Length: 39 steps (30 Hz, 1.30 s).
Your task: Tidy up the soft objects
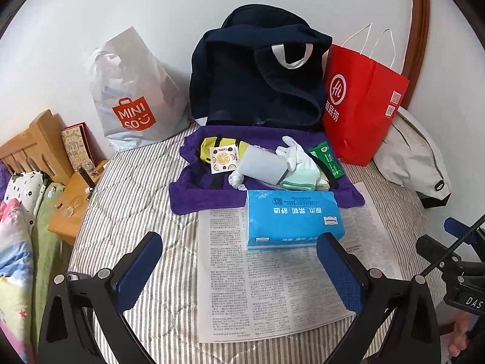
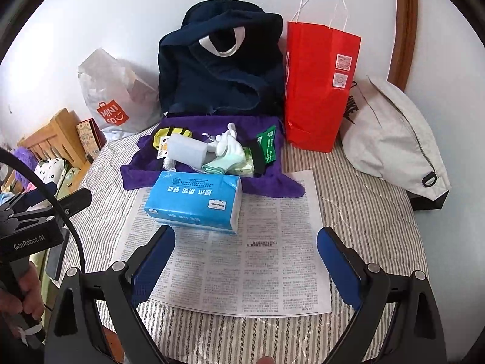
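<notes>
A blue tissue pack (image 1: 292, 220) (image 2: 195, 201) lies on a newspaper (image 1: 282, 279) (image 2: 242, 257) on the striped bed. Behind it a purple towel (image 1: 194, 194) (image 2: 142, 166) carries small soft items: a grey pouch (image 1: 263, 166) (image 2: 188, 150), white gloves (image 1: 295, 151) (image 2: 230, 144), mint-green cloth (image 1: 298, 182) (image 2: 216, 165), a yellow pouch (image 1: 212, 145) and a green packet (image 1: 326, 159) (image 2: 268, 144). My left gripper (image 1: 239, 257) is open and empty, just in front of the tissue pack. My right gripper (image 2: 245, 251) is open and empty over the newspaper.
A dark navy bag (image 1: 257, 72) (image 2: 221, 60) stands open against the wall, with a white Miniso bag (image 1: 133, 97) (image 2: 112, 97) left of it and a red paper bag (image 1: 360, 100) (image 2: 318, 85) on its right. A light grey bag (image 2: 394, 139) lies far right. A wooden headboard (image 1: 36, 142) is left.
</notes>
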### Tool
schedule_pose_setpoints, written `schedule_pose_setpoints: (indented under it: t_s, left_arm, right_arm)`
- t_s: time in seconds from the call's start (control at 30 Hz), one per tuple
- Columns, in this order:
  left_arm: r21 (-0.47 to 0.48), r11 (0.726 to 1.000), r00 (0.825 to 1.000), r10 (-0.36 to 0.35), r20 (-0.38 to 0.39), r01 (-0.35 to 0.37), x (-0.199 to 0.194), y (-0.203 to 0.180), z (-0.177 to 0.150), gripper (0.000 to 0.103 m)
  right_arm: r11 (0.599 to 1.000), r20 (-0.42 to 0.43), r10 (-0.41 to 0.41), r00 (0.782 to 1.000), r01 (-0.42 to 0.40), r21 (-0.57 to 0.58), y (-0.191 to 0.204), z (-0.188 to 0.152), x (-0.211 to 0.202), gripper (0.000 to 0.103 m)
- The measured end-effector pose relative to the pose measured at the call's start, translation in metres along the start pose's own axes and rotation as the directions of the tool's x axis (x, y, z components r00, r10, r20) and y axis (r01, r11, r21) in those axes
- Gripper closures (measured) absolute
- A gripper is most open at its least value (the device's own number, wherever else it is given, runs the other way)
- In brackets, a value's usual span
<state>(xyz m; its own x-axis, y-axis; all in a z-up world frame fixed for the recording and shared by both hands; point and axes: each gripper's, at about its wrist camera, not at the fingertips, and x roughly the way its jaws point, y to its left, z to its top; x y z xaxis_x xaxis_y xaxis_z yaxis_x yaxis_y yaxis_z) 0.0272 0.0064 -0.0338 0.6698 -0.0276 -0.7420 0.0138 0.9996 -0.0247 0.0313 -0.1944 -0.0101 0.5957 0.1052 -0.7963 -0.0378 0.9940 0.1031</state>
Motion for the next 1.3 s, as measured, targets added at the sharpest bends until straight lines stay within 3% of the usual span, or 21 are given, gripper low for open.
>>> schedule_pose_setpoints:
  t_s: [1.3]
  left_arm:
    - [0.021, 1.000, 1.000, 0.001, 0.006, -0.001, -0.009, -0.006, 0.003, 0.000]
  right_arm:
    - [1.000, 0.019, -0.008, 1.000, 0.008, 0.004, -0.003, 0.003, -0.014, 0.009]
